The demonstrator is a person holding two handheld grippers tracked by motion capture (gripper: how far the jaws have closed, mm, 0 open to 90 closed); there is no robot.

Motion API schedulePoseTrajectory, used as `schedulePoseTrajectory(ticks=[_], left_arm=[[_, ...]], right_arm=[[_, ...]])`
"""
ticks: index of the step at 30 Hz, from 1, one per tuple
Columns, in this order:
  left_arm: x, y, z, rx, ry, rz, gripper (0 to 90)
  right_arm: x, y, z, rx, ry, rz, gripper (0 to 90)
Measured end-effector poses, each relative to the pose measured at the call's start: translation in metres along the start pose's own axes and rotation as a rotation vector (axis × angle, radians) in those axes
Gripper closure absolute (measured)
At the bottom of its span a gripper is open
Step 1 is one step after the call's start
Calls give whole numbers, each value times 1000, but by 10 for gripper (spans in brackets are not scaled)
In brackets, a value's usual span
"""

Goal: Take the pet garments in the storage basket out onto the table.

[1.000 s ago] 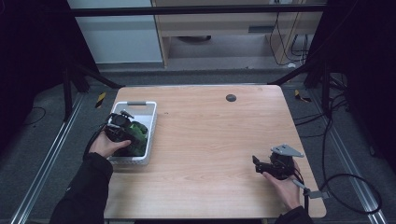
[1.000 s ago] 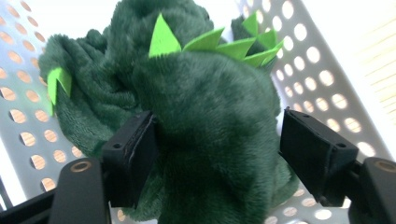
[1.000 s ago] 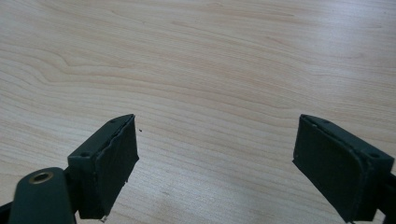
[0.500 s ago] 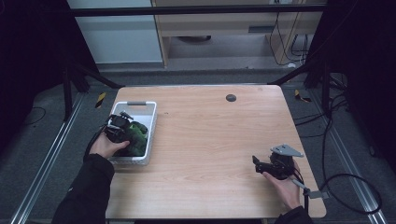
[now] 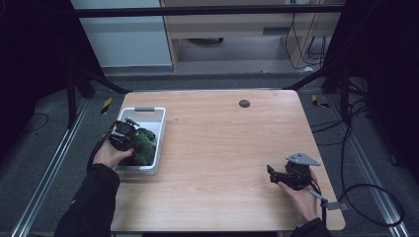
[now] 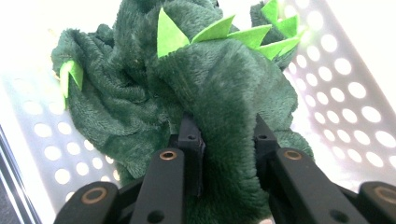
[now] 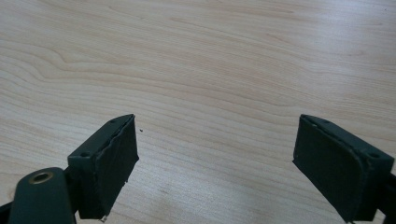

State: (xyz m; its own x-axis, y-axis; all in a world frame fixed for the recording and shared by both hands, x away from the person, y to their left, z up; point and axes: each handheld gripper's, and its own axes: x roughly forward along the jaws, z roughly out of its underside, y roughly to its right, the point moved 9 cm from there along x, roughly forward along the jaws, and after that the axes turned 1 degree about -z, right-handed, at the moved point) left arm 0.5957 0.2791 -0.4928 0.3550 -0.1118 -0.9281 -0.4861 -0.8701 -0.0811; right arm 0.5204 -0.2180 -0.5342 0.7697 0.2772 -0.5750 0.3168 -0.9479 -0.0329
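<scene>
A dark green plush toy [image 6: 219,88] with bright green felt spikes lies crumpled in a white perforated basket [image 6: 355,88]. In the high view the plush toy [image 5: 144,146] fills the near half of the basket [image 5: 156,118] at the table's left edge. My left gripper [image 6: 223,135] is shut on a fold of the plush, its jaws pressed into the fabric from both sides. The left gripper [image 5: 123,134] sits over the basket's left side. My right gripper [image 7: 217,158] is open above bare wood; it rests near the front right of the table [image 5: 272,173].
The wooden table [image 5: 222,148] has a small dark round disc [image 5: 244,103] near its far edge. A cable [image 5: 365,197] trails off the right side from the right gripper. Metal rails and dark floor surround the table.
Almost nothing differs. The left hand and gripper have shifted very slightly over the basket; the right gripper has stayed put.
</scene>
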Motion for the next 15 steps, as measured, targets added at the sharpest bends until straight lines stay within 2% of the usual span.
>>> schedulePoseTrajectory(ticks=[15], left_arm=[[-34, -6, -6, -10, 64, 4, 744]], right_arm=[[0, 0, 0, 0, -2, 0, 134]])
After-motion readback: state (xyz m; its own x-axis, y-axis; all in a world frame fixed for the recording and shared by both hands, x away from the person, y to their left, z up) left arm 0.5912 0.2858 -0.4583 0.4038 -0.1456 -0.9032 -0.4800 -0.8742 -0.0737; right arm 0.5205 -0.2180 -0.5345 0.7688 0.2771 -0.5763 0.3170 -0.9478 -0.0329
